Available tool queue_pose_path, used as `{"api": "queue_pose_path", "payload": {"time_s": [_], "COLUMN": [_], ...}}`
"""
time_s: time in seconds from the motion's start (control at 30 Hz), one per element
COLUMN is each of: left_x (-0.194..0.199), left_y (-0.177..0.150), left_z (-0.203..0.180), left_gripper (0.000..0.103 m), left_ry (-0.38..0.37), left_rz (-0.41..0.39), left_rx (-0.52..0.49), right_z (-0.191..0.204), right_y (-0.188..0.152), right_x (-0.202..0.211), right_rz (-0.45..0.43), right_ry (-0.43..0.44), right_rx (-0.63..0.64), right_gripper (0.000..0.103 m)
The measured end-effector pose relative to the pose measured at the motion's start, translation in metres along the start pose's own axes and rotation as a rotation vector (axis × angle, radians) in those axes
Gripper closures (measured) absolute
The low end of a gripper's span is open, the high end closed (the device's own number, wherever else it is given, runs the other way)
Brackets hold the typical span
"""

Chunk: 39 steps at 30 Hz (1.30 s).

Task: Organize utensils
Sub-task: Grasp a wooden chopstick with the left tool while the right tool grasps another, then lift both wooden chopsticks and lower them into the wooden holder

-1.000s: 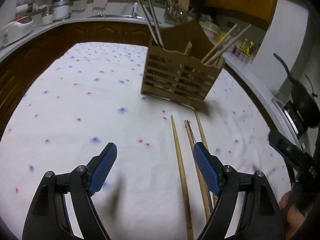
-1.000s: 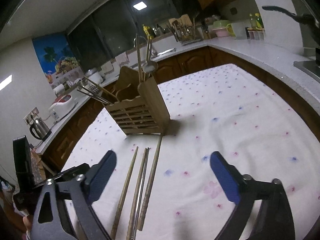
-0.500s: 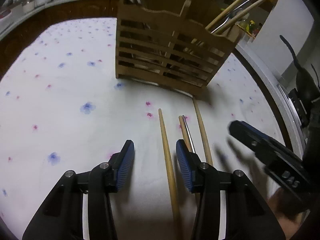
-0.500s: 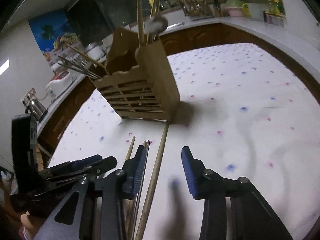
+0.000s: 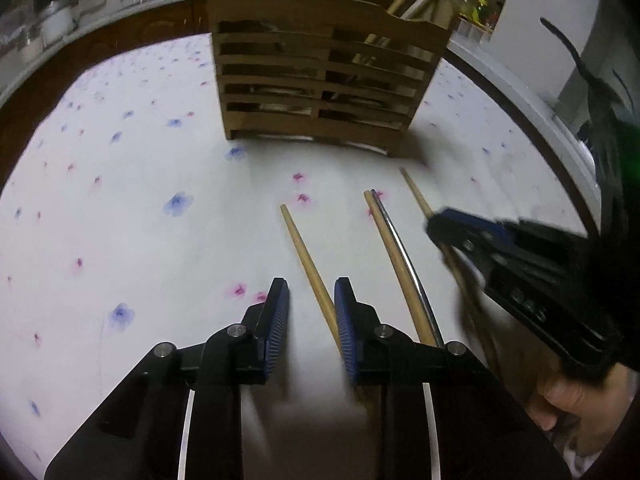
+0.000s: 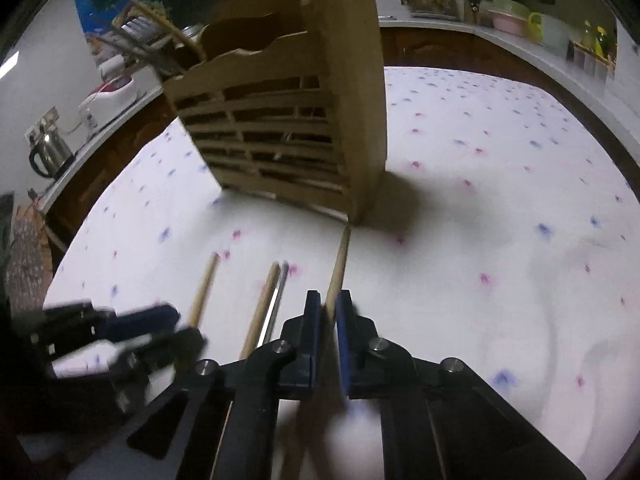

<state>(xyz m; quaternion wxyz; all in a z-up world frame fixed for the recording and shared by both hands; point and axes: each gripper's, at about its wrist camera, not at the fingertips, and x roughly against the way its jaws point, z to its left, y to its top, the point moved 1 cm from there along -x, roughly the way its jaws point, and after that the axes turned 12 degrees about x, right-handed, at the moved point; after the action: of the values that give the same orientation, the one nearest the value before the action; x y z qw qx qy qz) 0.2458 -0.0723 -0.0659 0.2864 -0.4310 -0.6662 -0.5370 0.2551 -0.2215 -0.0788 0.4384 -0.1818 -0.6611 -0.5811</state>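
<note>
Right claw [image 6: 328, 314] closing round chopstick [image 6: 340, 264]

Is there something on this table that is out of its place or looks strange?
Yes. Three wooden chopsticks and one metal chopstick lie loose on the flowered tablecloth, instead of standing in the slatted wooden utensil holder behind them. Nothing looks spilled or broken.

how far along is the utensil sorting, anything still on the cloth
Done: several utensils already stand in the wooden holder. In hand: the left gripper is closing around the leftmost wooden chopstick, and the right gripper is closing on the rightmost wooden chopstick. Left: a wooden chopstick and a metal chopstick lie side by side on the cloth.
</note>
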Motion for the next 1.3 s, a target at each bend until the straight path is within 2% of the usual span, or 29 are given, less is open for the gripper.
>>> {"api": "queue_pose_path", "payload": {"time_s": [0.13,0.17,0.27,0.37,0.47,0.53,0.67,0.77,0.93,1.1,1.3], "left_x": [-0.003,-0.004,-0.01,-0.016,-0.017,-0.016,0.001,0.029,0.087,0.131,0.168], "left_y": [0.008,0.01,0.016,0.016,0.015,0.015,0.011,0.007,0.005,0.006,0.01], "left_z": [0.002,0.0,-0.009,-0.018,-0.022,-0.02,-0.013,-0.009,-0.001,0.005,0.007], "left_gripper": [0.079,0.079,0.08,0.094,0.096,0.098,0.098,0.098,0.098,0.098,0.098], "left_ry": [-0.002,0.006,0.027,0.075,0.091,0.078,0.03,-0.018,-0.098,-0.145,-0.186], "left_rz": [0.016,0.016,0.011,-0.017,-0.033,-0.028,-0.05,-0.087,-0.179,-0.256,-0.325], "left_rx": [0.041,0.043,0.027,-0.015,-0.041,-0.034,-0.004,0.016,0.044,0.056,0.06], "right_z": [-0.006,-0.009,-0.015,-0.015,-0.007,-0.003,-0.006,-0.008,-0.009,-0.009,-0.007], "right_y": [-0.014,-0.014,-0.007,0.004,0.008,0.008,0.006,0.002,0.002,0.004,0.017], "right_x": [0.012,0.013,0.011,0.001,-0.005,-0.006,0.0,0.021,0.079,0.135,0.181], "right_rz": [0.007,0.004,0.002,0.013,0.003,0.009,0.008,-0.039,-0.166,-0.289,-0.4], "right_ry": [0.014,0.023,0.024,0.017,-0.02,-0.048,-0.028,-0.006,0.037,0.034,0.029], "right_rx": [-0.03,-0.043,-0.068,-0.067,-0.017,0.003,-0.016,-0.041,-0.084,-0.098,-0.094], "right_gripper": [0.095,0.091,0.09,0.089,0.091,0.094,0.097,0.098,0.098,0.098,0.098]}}
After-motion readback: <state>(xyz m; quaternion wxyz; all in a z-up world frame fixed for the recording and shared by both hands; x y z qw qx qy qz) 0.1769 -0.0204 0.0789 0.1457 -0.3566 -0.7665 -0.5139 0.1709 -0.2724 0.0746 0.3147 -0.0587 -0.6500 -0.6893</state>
